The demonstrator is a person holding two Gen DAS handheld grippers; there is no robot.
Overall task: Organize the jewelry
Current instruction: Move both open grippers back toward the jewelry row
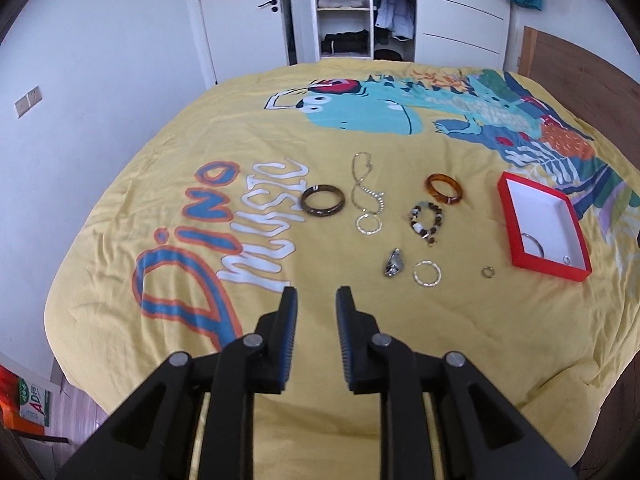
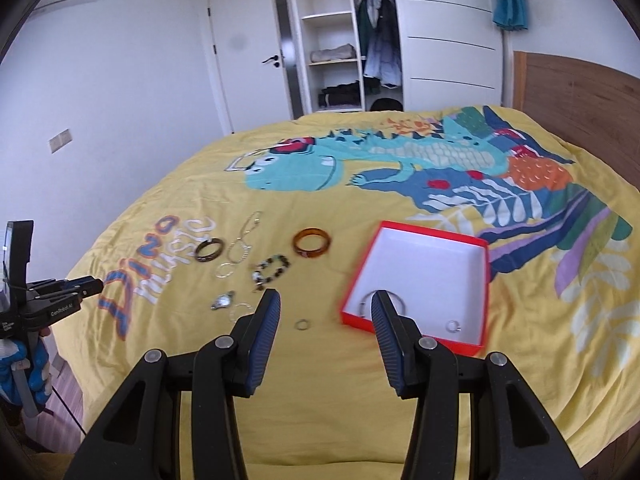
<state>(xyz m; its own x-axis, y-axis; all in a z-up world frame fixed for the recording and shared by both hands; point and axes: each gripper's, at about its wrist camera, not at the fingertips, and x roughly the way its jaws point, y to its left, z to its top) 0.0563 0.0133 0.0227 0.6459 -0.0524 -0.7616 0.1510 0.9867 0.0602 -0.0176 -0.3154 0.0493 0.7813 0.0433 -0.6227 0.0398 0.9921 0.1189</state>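
Note:
Jewelry lies on a yellow dinosaur bedspread. A dark bangle, a silver chain necklace, an amber bangle, a beaded bracelet, a silver hoop, a dark brooch and a small ring are spread out. A red box holds a thin bangle and a ring. My left gripper is open and empty, short of the brooch. My right gripper is open and empty above the small ring, beside the box.
The bed's near edge lies under both grippers. A wooden headboard stands at the right. An open wardrobe and a door are beyond the far edge. The left gripper shows at the left in the right wrist view.

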